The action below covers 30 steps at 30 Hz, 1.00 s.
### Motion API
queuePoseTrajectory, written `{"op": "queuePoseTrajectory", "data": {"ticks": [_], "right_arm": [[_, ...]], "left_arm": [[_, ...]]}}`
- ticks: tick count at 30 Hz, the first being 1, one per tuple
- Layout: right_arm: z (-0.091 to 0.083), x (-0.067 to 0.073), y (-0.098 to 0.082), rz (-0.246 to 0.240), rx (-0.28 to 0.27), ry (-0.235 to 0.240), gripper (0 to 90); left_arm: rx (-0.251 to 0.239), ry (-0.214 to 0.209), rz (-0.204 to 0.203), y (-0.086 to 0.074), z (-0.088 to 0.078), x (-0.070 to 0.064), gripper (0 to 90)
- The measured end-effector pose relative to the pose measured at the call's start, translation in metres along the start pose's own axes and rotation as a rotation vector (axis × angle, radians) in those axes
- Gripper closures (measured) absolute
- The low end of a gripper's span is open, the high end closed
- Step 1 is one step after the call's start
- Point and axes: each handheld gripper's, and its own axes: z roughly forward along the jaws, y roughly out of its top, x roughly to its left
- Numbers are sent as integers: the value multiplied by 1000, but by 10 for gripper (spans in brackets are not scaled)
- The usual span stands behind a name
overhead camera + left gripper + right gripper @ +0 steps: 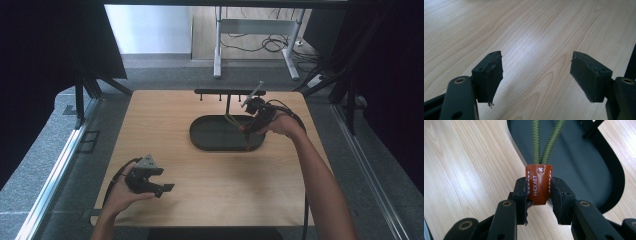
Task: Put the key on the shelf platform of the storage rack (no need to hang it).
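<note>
The right tool (539, 191) was clamped on a brown leather tab (539, 183) — two strands of green cord (549, 142) ran from it out over the dark oval tray (200, 137). Seen from above, that tool (252, 122) hung at the tray's right end, near a black rack (227, 92). The left tool (536, 75) stood with its jaws apart over the bare wooden surface (536, 32) — nothing between them.
</note>
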Motion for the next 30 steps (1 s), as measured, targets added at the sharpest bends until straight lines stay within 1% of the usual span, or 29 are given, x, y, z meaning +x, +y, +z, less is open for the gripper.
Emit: {"op": "queuePoseTrajectory", "data": {"ticks": [1,4,10,12,13,16,19,20,22,25,26,27,30], "right_arm": [[0,0,1,7,2,2,674],[-1,-3,4,5,6,2,674],[-1,-8,7,14,-6,0,674],[1,-10,8,10,3,4,673],[1,-10,8,4,4,5,674],[1,-11,10,8,-2,7,674],[3,-12,14,-4,5,1,674],[3,-11,15,4,3,3,674],[3,-11,16,6,1,1,674],[4,-12,22,0,3,-8,674],[4,-13,22,-8,3,-7,674],[5,-13,23,-4,-6,-5,674],[9,-15,24,-4,-3,-9,674]], "left_arm": [[-1,0,0,0,0,0,266],[1,-1,1,0,0,0,266],[3,0,0,0,1,0,266],[1,0,-2,0,1,0,266],[1,0,-3,0,1,0,266],[2,0,-3,0,1,0,266],[3,0,-3,-1,2,0,266],[3,0,-3,-1,2,0,265],[5,-1,-1,-1,1,0,266],[4,-2,0,-1,1,0,265],[3,-2,0,-1,1,0,265],[3,-1,0,-1,1,0,265],[3,-1,1,-1,0,0,265]]}}
